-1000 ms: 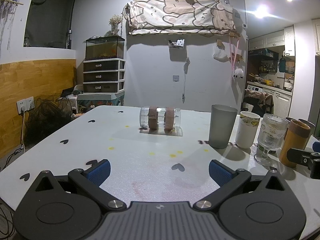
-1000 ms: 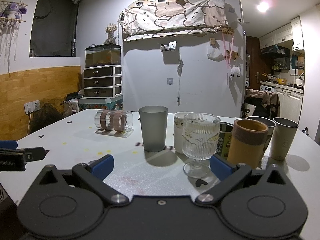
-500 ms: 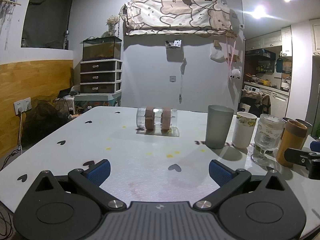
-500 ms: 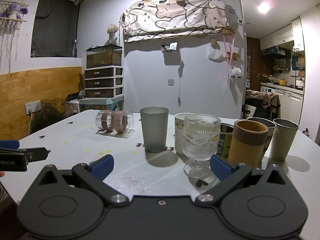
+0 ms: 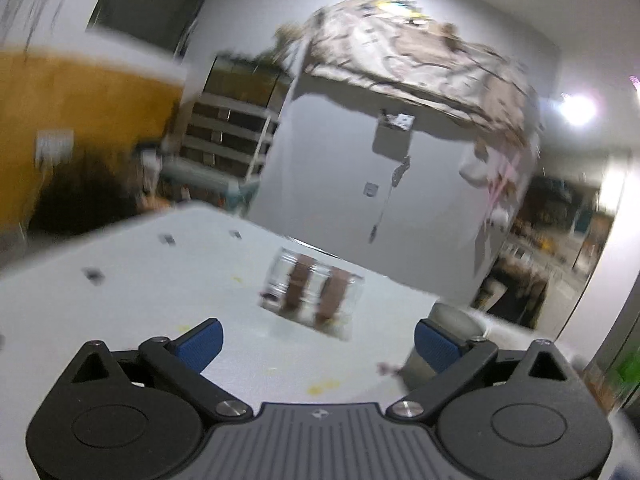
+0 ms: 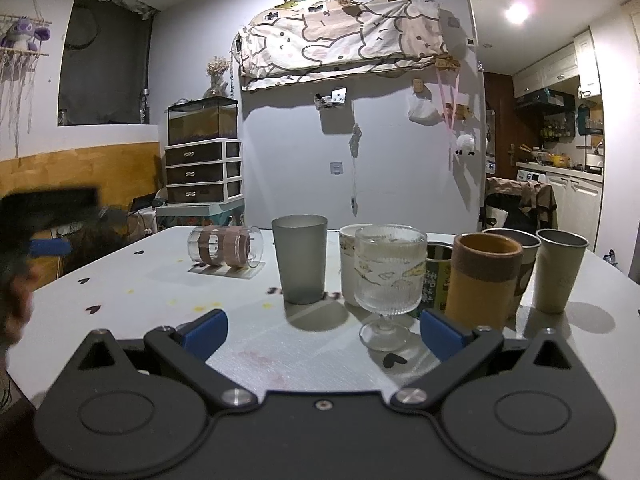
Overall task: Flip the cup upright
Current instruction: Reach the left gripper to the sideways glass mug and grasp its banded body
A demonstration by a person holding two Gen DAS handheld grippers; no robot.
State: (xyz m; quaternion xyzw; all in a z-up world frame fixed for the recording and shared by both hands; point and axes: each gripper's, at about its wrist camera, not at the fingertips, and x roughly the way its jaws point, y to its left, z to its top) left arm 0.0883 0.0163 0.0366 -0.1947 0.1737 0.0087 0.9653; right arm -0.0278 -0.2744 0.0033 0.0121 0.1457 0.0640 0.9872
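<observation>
The white tabletop (image 6: 132, 280) fills the lower half of both views, dotted with small dark heart stickers and yellow flecks. In the left wrist view it tilts, higher at 9 o'clock, and the whole picture is smeared by motion blur.

The left gripper (image 5: 316, 338) has its jaws wide apart with nothing between them; in the right wrist view it shows only as a dark blur at 9 o'clock. The right gripper (image 6: 324, 332) also has its jaws spread apart and empty, low over the near tabletop.

A row of upright vessels stands across the middle of the right wrist view: a frosted grey tumbler (image 6: 299, 258) at 12 o'clock from the right gripper, then toward 3 o'clock a white mug (image 6: 349, 264), a ribbed stemmed glass (image 6: 389, 276), a tan paper-sleeved cup (image 6: 482, 280) and a beige tumbler (image 6: 558, 270).

The clear glass cup (image 6: 224, 246), wrapped with two brown bands, lies on its side on a small transparent coaster (image 6: 236, 271), just at 9 o'clock of the grey tumbler, apart from it. In the left wrist view the same cup (image 5: 314, 290) lies at 12 o'clock from the left gripper, beyond the fingertips and untouched.
</observation>
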